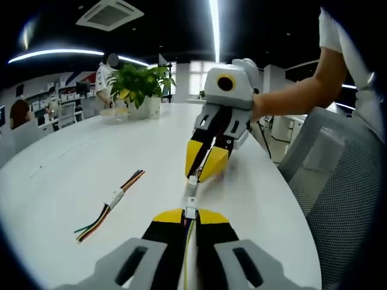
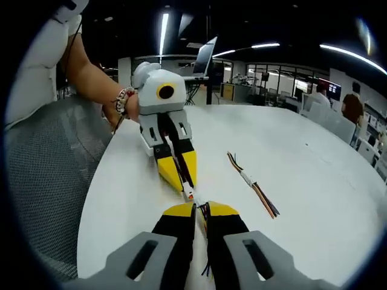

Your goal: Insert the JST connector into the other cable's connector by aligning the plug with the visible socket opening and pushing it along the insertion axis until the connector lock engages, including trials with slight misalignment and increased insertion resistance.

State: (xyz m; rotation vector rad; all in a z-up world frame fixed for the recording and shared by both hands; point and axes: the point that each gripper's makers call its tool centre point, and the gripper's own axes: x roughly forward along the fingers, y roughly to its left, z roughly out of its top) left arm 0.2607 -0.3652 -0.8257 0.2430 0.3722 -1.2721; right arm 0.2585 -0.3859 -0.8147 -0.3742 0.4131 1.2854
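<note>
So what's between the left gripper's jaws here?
The left gripper is shut on a cable whose white connector pokes out at the tips. How the wires sit deeper between the jaws is covered.

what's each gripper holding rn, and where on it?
Left gripper and right gripper are each shut on a cable just behind its white connector; connectors meet between them.
</note>
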